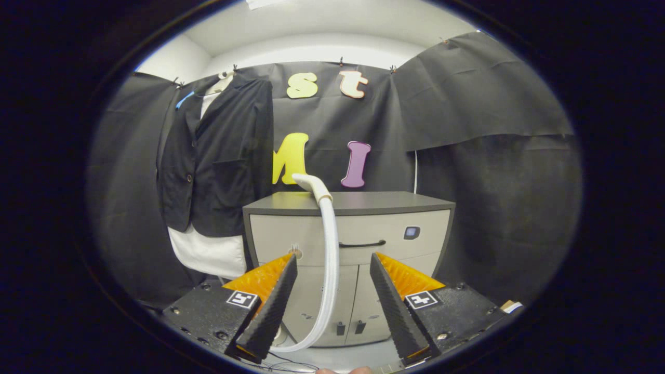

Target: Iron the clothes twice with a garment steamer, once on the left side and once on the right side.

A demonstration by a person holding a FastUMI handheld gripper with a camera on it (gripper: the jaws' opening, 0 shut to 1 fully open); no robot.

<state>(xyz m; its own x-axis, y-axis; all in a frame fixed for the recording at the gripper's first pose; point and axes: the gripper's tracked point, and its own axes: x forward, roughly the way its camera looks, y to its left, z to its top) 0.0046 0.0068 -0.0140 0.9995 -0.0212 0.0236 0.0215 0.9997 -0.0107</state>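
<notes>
black suit jacket [221,156] over a white shirt hangs on the cloth wall, left of a grey cabinet [348,249]. white ribbed steamer hose [329,259] curves up between the spread, empty fingers of the gripper [332,306].

- Even, soft light falls from overhead; the white ceiling [322,31] is the brightest patch, near blown out.
- The dark jacket [218,156] loses its folds in shadow.
- The cabinet [348,223] front is evenly lit, without glare.
- Fisheye bending curves the cabinet top and walls toward the rim.
- Focus is crisp mid-scene; the gripper [332,306], jaws apart, looks slightly soft.
</notes>
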